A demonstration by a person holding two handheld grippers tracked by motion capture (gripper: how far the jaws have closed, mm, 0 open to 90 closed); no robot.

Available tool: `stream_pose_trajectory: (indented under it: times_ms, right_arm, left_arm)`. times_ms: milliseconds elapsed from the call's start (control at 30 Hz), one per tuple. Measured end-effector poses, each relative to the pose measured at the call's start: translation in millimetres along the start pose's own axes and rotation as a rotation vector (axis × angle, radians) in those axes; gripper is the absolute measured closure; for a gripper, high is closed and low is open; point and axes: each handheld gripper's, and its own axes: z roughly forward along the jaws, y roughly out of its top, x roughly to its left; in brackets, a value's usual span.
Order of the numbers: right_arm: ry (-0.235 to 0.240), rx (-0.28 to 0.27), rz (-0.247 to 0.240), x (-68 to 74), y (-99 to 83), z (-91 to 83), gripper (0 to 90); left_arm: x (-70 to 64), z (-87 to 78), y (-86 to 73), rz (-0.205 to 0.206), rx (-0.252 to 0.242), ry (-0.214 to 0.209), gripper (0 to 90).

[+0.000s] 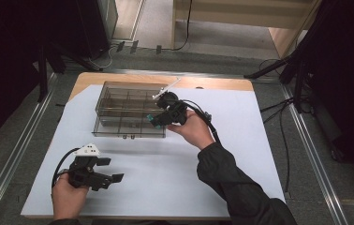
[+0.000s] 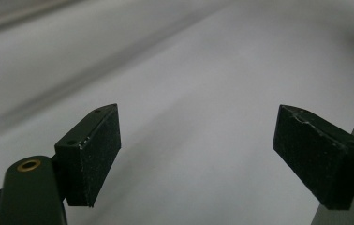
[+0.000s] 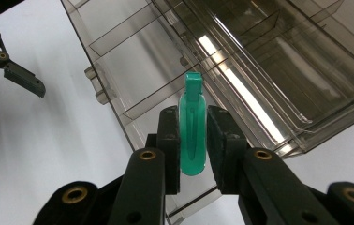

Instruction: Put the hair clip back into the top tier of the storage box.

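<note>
1. At the left of the high view, the person's left hand [image 1: 67, 197] is resting near the front edge of the counter [image 1: 259, 140], which is covered by a white sheet [image 1: 165, 173].
2. That hand is holding the left gripper [image 1: 112, 169] low over the sheet, pointing toward the right. Its jaws are standing wide apart with nothing between them; in the left gripper view the left gripper [image 2: 197, 154] is showing bare white sheet [image 2: 189, 93] in the gap.
3. Farther back, a clear smoky plastic organiser box [image 1: 128, 110] with divided compartments is sitting on the sheet, well apart from the left gripper.
4. At the box's front right corner, the right gripper [image 1: 154, 119] is reaching in from the right, held by the person's right hand [image 1: 194, 131], with a dark sleeve [image 1: 240, 187] behind it.
5. In the right gripper view, the right gripper [image 3: 193, 140] is clamping its jaws on a small green plastic clip [image 3: 193, 126], which is standing upright between them, its narrow end pointing toward the organiser box [image 3: 240, 61].
6. The clip is hanging over the box's front compartments; whether it is touching the box cannot be told.
</note>
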Motion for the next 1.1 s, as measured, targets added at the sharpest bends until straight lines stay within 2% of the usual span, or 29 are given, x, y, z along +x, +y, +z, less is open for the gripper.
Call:
stream_pose_trajectory:
  times_ms: [1100]
  right_arm:
    - [-0.010, 0.049, 0.001, -1.9, -3.0, 19.5, 77.4]
  left_arm:
    - [0.3, -0.2, -0.4, 0.000, 0.005, 0.006, 16.4]
